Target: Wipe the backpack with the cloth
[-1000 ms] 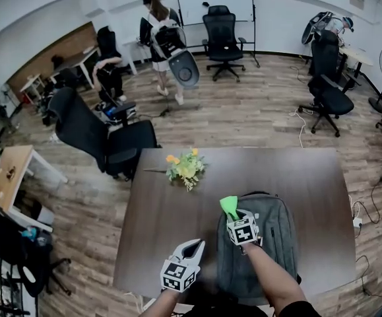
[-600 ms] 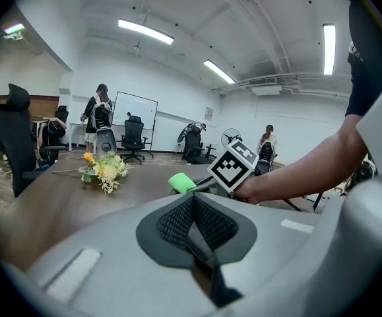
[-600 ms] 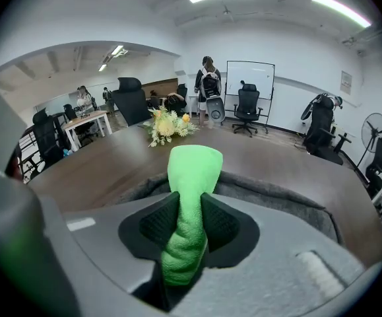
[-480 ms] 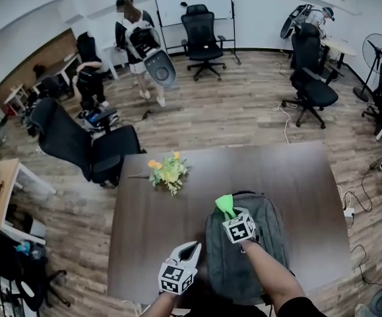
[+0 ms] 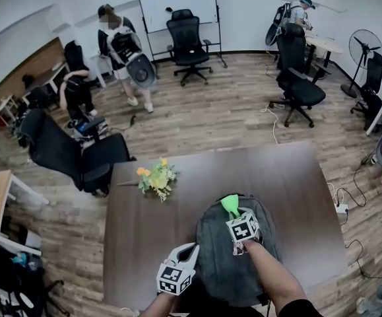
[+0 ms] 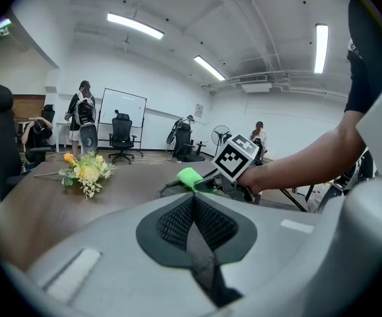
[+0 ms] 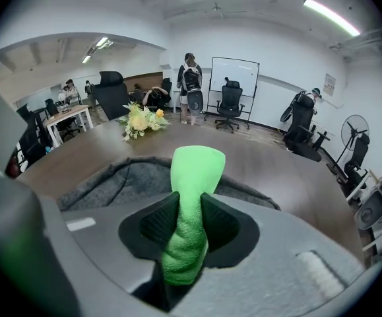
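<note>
A grey backpack (image 5: 230,256) lies flat on the brown table (image 5: 296,190) near its front edge. My right gripper (image 5: 232,211) hovers over the pack's upper part, shut on a bright green cloth (image 5: 229,204) that sticks out past the jaws. In the right gripper view the cloth (image 7: 191,203) is pinched between the pads, with the backpack's top edge (image 7: 118,177) just beyond. My left gripper (image 5: 192,248) sits left of the backpack, jaws pressed together with nothing between them. From the left gripper view the cloth (image 6: 192,178) and the right gripper show ahead.
A bunch of yellow flowers (image 5: 154,177) lies on the table's far left. Black office chairs (image 5: 68,157) stand around the table. A person (image 5: 119,48) stands far back by a whiteboard (image 5: 176,4). A fan (image 5: 365,48) stands at the right.
The head view has swung, so the table and backpack sit further left in the picture. My right gripper with the cloth stays over the backpack's upper part; the left gripper keeps its place.
</note>
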Motion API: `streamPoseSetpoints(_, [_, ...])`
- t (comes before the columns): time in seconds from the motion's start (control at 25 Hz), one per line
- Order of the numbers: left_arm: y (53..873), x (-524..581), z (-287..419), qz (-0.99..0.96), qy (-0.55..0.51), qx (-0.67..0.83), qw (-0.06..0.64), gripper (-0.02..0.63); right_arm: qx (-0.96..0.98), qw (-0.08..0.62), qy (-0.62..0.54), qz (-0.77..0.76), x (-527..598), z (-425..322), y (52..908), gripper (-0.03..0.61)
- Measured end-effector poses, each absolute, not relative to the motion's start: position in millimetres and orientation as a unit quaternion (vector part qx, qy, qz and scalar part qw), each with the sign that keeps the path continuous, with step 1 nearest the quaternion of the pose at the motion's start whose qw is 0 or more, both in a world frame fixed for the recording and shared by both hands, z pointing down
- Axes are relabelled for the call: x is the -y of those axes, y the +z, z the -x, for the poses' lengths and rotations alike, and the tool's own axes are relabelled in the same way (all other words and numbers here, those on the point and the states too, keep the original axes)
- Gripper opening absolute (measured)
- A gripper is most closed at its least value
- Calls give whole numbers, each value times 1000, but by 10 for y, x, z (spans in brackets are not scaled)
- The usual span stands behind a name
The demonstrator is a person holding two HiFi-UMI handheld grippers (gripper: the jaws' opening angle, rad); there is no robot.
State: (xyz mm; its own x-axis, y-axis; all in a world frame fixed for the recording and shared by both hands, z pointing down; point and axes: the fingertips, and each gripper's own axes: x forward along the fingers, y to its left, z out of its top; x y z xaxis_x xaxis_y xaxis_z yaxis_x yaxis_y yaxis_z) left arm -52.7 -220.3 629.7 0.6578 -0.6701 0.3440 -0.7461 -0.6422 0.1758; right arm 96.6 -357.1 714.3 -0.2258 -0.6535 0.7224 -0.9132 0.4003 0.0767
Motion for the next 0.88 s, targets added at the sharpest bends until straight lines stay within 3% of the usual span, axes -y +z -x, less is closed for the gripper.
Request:
streamPoseSetpoints(0.48, [6306, 2250, 588, -893, 119, 403, 160, 20, 705, 397, 161, -565, 3531, -1676, 7142, 103])
streamPoseSetpoints(0.88, [6334, 2236, 563, -893, 121, 403, 161, 20, 685, 398, 169, -586, 3489, -1897, 7139, 103])
